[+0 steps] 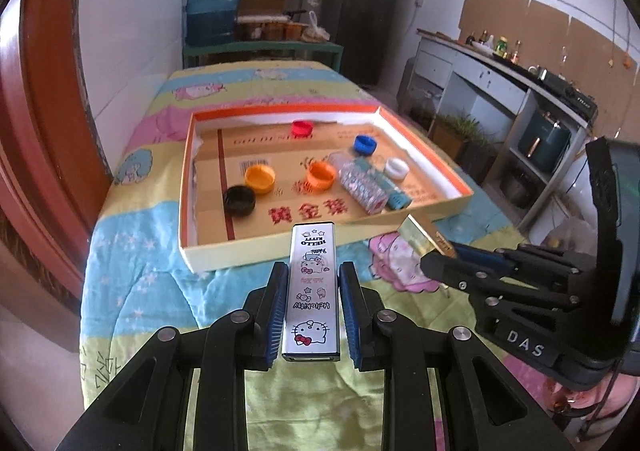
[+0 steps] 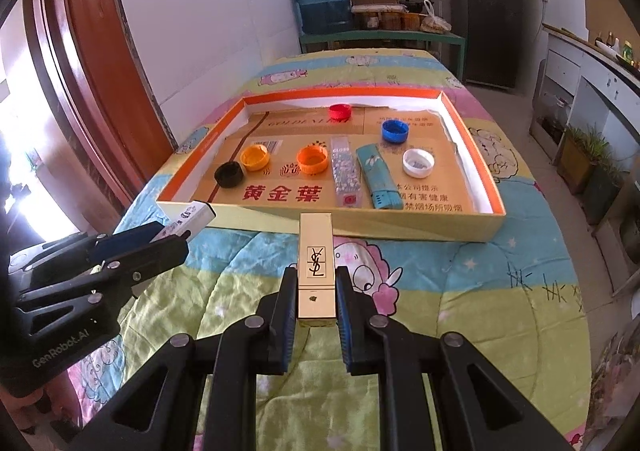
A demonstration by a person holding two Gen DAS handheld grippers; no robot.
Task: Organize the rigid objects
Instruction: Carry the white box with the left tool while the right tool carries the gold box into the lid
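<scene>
Listing left to right, as both wrist views show it.

Left gripper (image 1: 312, 303): jaws narrowed onto a slim white Hello Kitty case (image 1: 311, 291), pads against its long sides; the case points forward, its far end over the near wall of the tray (image 1: 256, 257) as the left view frames it. Case clear of the quilt (image 1: 132, 283).

Tray: shallow cardboard box lid, orange-edged, lying on the quilted bed. Contents, left to right:
- black bottle cap (image 2: 229, 174)
- yellow-orange cap (image 2: 255, 157)
- orange cap (image 2: 312, 160)
- red cap (image 2: 341, 111), at the far wall
- clear patterned tube (image 2: 345, 171), lying flat
- teal case (image 2: 377, 176), just beside the tube
- blue cap (image 2: 395, 130)
- white cap (image 2: 418, 162)

Right gripper (image 2: 316, 291): closed on a gold YSL lipstick (image 2: 316, 263), clamped by its sides, its tip reaching toward the tray's near wall in the right view. Held off the quilt.

Step in hand, by judgement: both items picked up and carried to the tray; neither placed yet.

Next move calls for: bringing each item over the near wall, lowering it onto a bare part of the tray floor clear of the caps, probably alongside the tube and the teal case, then opening the jaws. The two grippers are near each other, so staggered placement looks prudent.
</scene>
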